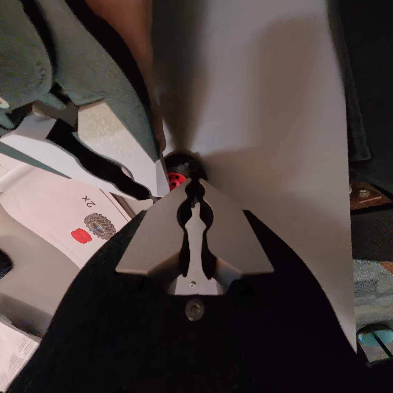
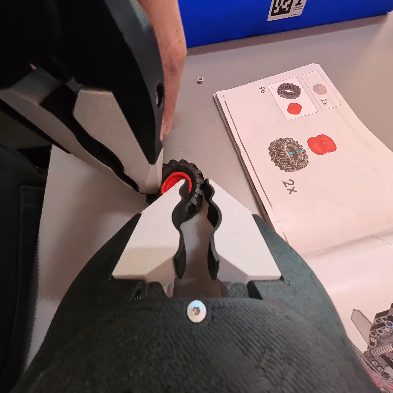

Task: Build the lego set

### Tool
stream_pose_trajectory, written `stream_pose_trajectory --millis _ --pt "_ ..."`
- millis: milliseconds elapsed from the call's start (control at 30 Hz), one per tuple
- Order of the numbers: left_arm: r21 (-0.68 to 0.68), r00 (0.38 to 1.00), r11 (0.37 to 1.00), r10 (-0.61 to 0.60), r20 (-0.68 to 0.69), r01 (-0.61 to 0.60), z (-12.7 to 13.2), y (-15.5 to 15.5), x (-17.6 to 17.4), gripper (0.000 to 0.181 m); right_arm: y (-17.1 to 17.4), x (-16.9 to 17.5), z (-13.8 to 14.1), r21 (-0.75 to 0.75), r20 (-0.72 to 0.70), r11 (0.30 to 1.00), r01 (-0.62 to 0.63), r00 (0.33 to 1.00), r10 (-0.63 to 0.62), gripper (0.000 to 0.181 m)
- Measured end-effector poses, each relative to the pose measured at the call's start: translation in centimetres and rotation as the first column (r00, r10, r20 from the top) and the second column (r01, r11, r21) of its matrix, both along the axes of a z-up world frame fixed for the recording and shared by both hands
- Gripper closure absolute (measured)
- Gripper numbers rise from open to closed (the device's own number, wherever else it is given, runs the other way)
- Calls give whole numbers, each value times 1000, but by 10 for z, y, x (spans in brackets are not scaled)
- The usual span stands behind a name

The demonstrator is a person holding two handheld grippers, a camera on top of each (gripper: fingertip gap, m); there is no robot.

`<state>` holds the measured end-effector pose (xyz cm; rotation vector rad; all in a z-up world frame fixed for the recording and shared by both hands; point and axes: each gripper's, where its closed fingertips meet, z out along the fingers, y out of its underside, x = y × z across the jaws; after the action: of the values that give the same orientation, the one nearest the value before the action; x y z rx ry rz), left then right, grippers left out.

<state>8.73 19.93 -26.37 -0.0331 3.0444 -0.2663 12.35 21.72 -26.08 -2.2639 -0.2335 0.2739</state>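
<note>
Between the right gripper's (image 2: 194,185) fingers, above the grey table (image 2: 223,131), sits a black tyre (image 2: 194,182) with a red rim (image 2: 170,180).
Its jaws clamp the tread; the left gripper (image 1: 194,180), jaws nearly together, pinches the tyre's far edge. Right of them lies an open instruction booklet (image 2: 319,191), a small grey piece (image 2: 200,80) beyond.

1. Between our right jaws we see a black, chunky-treaded tyre (image 2: 192,187) around a red hub (image 2: 173,180).
2. Right of those jaws, a white booklet (image 2: 319,191).
3. Beyond them, a grey table (image 2: 212,127) and a blue box (image 2: 234,21).
</note>
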Motion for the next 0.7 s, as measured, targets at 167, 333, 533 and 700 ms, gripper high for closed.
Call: stream_pose_trajectory --millis 167,333,533,700 --pt "100 999 995 -22 45 18 -4 1 1 181 2 0 0 22 -28 1000 -3 1000 3 167" --pt "142 994 989 30 102 -44 -6 1 3 181 2 0 -1 54 -71 999 0 997 4 167" --pt "81 929 968 200 312 -236 3 3 7 181 2 1 0 70 -54 998 5 999 -1 167" --pt "-91 879 923 384 284 -374 18 21 5 181 2 2 -1 70 -27 998 7 1000 -5 167"
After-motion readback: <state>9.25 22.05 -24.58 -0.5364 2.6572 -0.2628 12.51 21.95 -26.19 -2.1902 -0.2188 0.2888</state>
